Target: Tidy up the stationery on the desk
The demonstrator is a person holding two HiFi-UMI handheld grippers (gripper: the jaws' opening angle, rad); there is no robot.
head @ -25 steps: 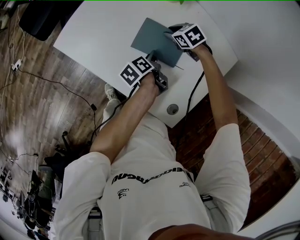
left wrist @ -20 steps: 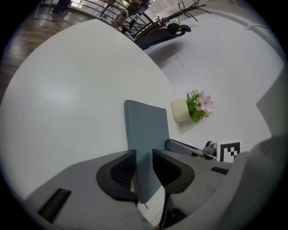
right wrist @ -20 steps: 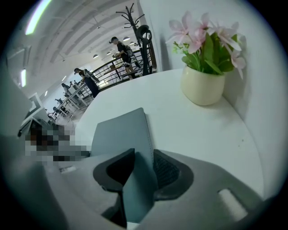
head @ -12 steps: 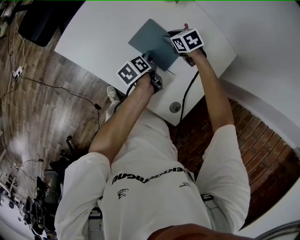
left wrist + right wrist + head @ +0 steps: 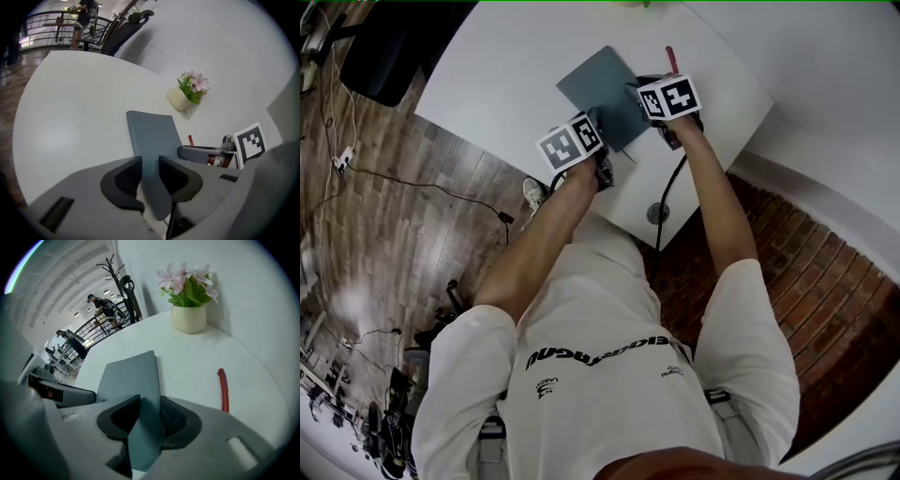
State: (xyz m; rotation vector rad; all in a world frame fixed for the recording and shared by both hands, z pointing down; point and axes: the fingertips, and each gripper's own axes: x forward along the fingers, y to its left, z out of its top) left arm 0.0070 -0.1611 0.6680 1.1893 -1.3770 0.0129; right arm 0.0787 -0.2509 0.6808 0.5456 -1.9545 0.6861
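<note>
A grey-blue notebook [image 5: 600,94] lies on the white desk [image 5: 506,75], and both grippers hold it. My left gripper [image 5: 602,141] is shut on its near corner; in the left gripper view the notebook [image 5: 152,136] runs between the pads [image 5: 126,180]. My right gripper [image 5: 639,91] is shut on its right edge, and the cover [image 5: 131,376] sits between the jaws of the right gripper [image 5: 150,416]. A red pen [image 5: 670,58] lies just beyond the right gripper, also seen in the right gripper view [image 5: 224,390].
A small pot of pink flowers [image 5: 188,317] stands at the desk's far edge by the wall. A round cable grommet [image 5: 657,213] sits near the desk's front corner. A dark office chair [image 5: 384,47] stands off the desk's left side, with cables on the wooden floor.
Both grippers and the notebook have shifted slightly across the desk. The red pen, hidden behind the right gripper before, now shows beyond it.
</note>
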